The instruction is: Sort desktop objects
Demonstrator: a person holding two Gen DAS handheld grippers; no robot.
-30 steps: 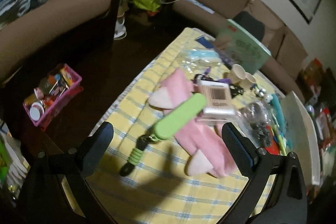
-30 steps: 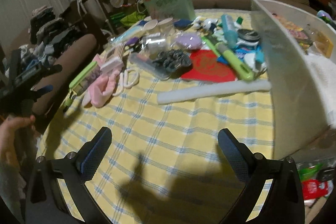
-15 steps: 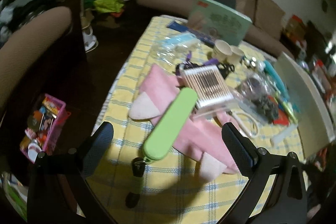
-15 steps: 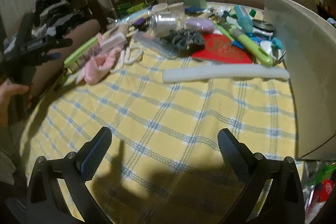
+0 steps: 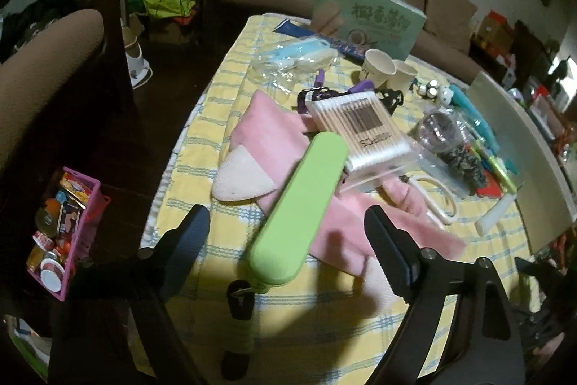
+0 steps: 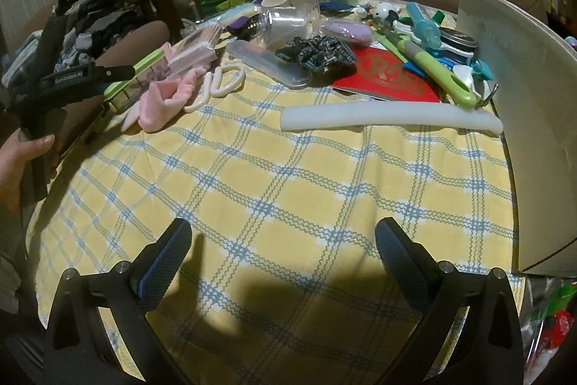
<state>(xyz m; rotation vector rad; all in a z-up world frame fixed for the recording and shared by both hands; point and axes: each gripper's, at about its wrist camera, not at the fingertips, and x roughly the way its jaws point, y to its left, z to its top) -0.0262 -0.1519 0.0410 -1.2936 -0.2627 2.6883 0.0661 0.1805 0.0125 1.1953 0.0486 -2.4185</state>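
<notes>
A light green oblong case (image 5: pixel 299 208) with a strap at its near end lies slanted across pink socks (image 5: pixel 267 132) on the yellow checked tablecloth (image 5: pixel 324 331). A clear box of cotton swabs (image 5: pixel 360 128) rests against its far end. My left gripper (image 5: pixel 286 233) straddles the near half of the case. Its jaws are closing, and the pads stand apart from the case on both sides. In the right wrist view one of its fingers (image 6: pixel 111 71) reaches the green case (image 6: pixel 133 78). My right gripper (image 6: pixel 285 240) hangs open over bare cloth, holding nothing.
A white foam tube (image 6: pixel 389 118), red booklet (image 6: pixel 386 74), green-handled tool (image 6: pixel 440 74), cups and pouches crowd the far half of the table. A tall white board (image 6: pixel 512 103) stands along the right edge. A pink basket (image 5: pixel 68 230) sits on the floor at left.
My left gripper has rolled and come down closer over the green case, and its jaws have narrowed. My right gripper has sunk a little toward the cloth.
</notes>
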